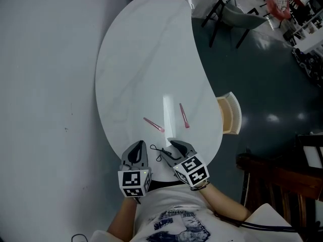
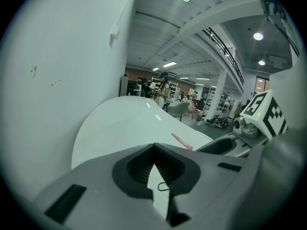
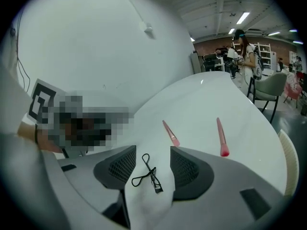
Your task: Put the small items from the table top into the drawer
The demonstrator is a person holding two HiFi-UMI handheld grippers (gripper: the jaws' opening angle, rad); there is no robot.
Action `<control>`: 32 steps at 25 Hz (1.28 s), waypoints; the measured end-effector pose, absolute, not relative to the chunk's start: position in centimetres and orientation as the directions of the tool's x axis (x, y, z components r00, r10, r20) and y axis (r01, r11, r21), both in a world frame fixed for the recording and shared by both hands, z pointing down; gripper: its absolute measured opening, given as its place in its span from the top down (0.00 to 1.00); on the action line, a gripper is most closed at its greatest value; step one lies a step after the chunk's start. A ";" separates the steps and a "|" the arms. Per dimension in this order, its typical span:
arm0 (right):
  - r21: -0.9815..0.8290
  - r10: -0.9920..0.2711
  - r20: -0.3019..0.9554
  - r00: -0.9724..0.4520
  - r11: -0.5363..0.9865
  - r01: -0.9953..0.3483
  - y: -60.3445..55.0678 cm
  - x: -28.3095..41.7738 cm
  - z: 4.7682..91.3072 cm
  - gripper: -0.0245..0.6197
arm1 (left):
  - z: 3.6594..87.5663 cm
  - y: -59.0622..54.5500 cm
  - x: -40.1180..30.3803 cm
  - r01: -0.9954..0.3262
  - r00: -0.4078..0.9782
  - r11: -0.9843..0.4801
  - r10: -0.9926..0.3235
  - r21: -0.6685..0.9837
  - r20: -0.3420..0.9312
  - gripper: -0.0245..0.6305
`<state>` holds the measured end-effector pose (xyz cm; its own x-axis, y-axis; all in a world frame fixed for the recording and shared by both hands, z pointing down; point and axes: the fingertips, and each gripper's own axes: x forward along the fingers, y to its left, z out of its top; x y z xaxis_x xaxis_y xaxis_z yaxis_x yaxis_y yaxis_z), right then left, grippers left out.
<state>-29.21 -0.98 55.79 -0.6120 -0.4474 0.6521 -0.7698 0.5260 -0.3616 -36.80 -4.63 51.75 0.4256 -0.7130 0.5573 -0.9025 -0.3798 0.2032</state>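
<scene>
While the fingers of the right gripper (image 3: 153,153) stand wide apart around the untouched black wire eyelash curler (image 3: 149,173), closing could skid it along the glossy white counter (image 3: 201,99); left gripper (image 2: 153,146) closed, empty.

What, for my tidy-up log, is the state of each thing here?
Left claw: shut, empty.
Right claw: open, astride the eyelash curler, not gripping it.
Eyelash curler: lying flat on the table.
Left pink stick: lying on the table, untouched.
Right pink stick: lying on the table, untouched.
Drawer: pulled open at the table's side.
</scene>
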 end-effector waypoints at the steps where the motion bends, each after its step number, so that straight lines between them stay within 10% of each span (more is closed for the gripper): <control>1: -0.361 -0.441 0.655 -0.614 0.531 -0.767 -0.8 -29.3 55.9 0.63 | 51.9 -4.4 -36.7 -0.902 0.427 -0.381 -0.710 0.205 0.560 0.93; 32: -0.333 -0.289 0.760 -0.582 0.596 -0.731 1.6 -31.3 61.3 0.63 | 54.8 -3.8 -36.8 -0.915 0.395 -0.346 -0.681 0.204 0.617 0.93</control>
